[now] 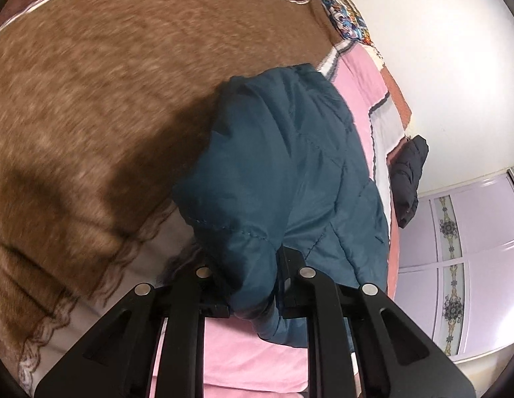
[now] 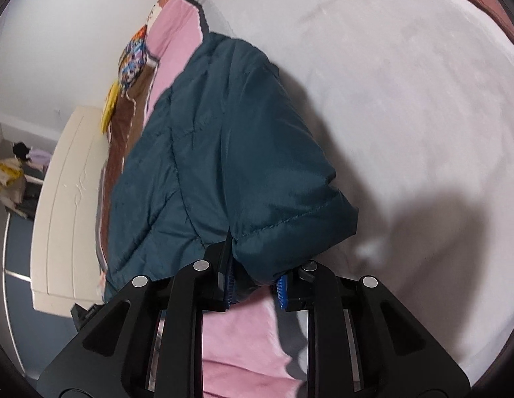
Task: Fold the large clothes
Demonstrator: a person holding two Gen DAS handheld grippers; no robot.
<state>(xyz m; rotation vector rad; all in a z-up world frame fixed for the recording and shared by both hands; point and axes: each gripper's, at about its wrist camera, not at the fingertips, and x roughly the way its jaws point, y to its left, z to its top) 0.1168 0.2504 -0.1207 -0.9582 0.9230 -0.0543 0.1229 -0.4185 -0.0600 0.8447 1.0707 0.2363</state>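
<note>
A teal quilted jacket [image 1: 283, 165] lies lifted over a bed. My left gripper [image 1: 253, 285] is shut on a bunched edge of the jacket, the cloth pinched between its black fingers. In the right wrist view the same teal jacket [image 2: 224, 152] hangs from my right gripper [image 2: 255, 282], which is shut on a stitched hem corner between blue-ribbed pads [image 2: 282, 290]. The held cloth rises off the pink sheet [image 2: 240, 341] below both grippers. How the rest of the jacket lies underneath is hidden by its own folds.
A brown fuzzy blanket [image 1: 107, 99] covers the bed on the left. A white blanket [image 2: 406, 116] spreads to the right. A dark garment [image 1: 408, 179] hangs at the bed edge near a lilac wardrobe [image 1: 462, 225]. A cream footboard [image 2: 68, 205] stands at left.
</note>
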